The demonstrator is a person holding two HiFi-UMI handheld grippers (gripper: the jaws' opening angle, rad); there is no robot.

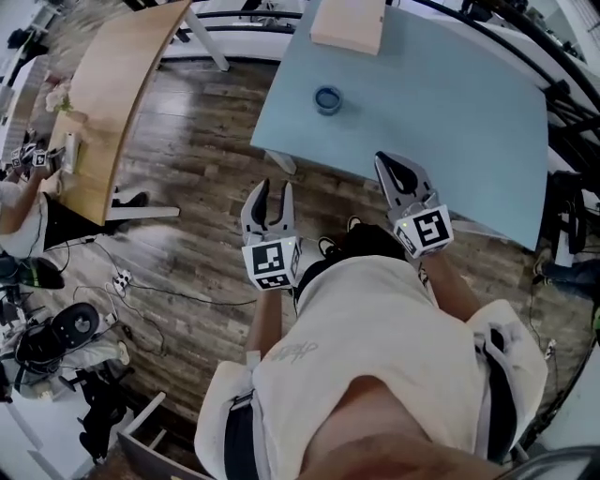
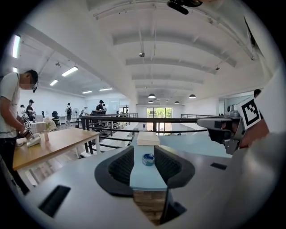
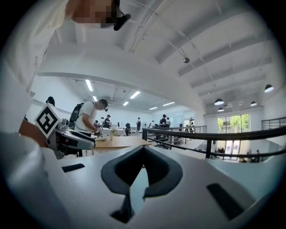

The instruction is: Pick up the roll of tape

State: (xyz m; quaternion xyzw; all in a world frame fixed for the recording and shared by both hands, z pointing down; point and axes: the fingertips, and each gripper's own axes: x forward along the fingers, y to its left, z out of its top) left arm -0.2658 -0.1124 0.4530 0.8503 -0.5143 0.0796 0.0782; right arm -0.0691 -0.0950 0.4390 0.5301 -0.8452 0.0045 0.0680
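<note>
A small blue roll of tape (image 1: 328, 98) lies flat on the light blue table (image 1: 450, 122), near its left edge. In the left gripper view the roll of tape (image 2: 148, 159) shows far off, framed between the jaws. My left gripper (image 1: 273, 187) is open and empty, held over the wood floor short of the table's near edge. My right gripper (image 1: 383, 159) hovers at the near edge of the table, its jaw tips touching, with nothing in them. In the right gripper view the right gripper (image 3: 143, 148) points past the table toward a railing.
A flat cardboard box (image 1: 348, 23) rests at the table's far edge behind the tape. A curved wooden table (image 1: 122, 84) stands to the left, with a person (image 1: 19, 211) beside it. Cables and gear (image 1: 66, 328) litter the floor at lower left. A black railing (image 3: 210, 136) runs behind.
</note>
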